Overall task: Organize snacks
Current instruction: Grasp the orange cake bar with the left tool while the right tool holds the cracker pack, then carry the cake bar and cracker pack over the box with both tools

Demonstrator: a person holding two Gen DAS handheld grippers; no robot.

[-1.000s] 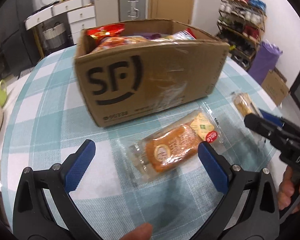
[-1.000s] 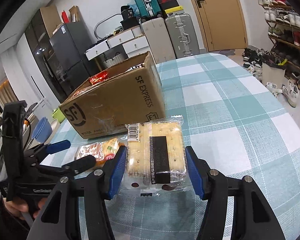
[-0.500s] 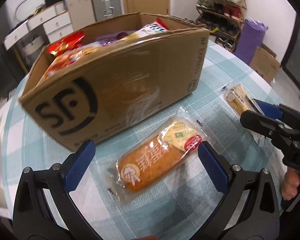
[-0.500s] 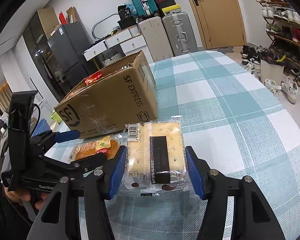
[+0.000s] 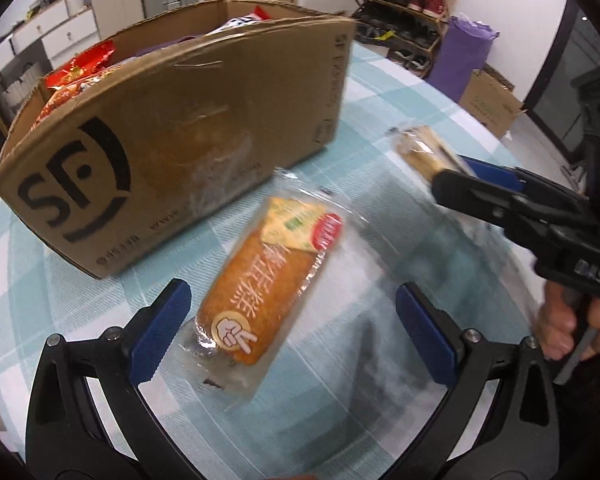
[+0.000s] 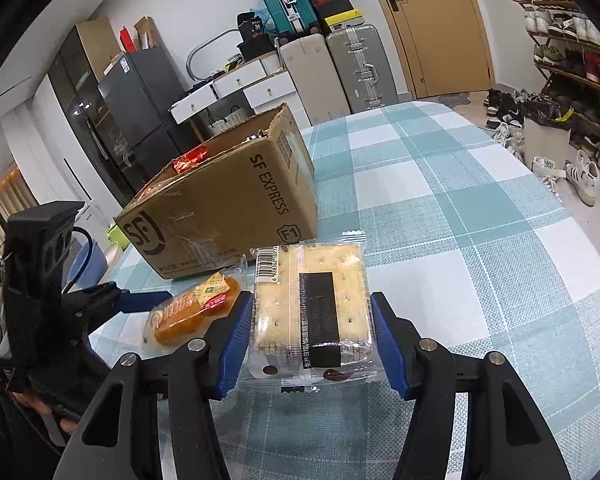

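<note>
Left gripper (image 5: 292, 334) jaws wide apart, right gripper (image 6: 311, 343) jaws clamped on a packet

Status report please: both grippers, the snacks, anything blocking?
Left gripper open around cake pack. Right gripper shut on cracker pack. SF box unobstructed.

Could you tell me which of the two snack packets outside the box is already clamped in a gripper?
The square cracker packet, clamped in the right gripper. The orange cake packet lies free on the table, between the open left gripper's fingers.
</note>
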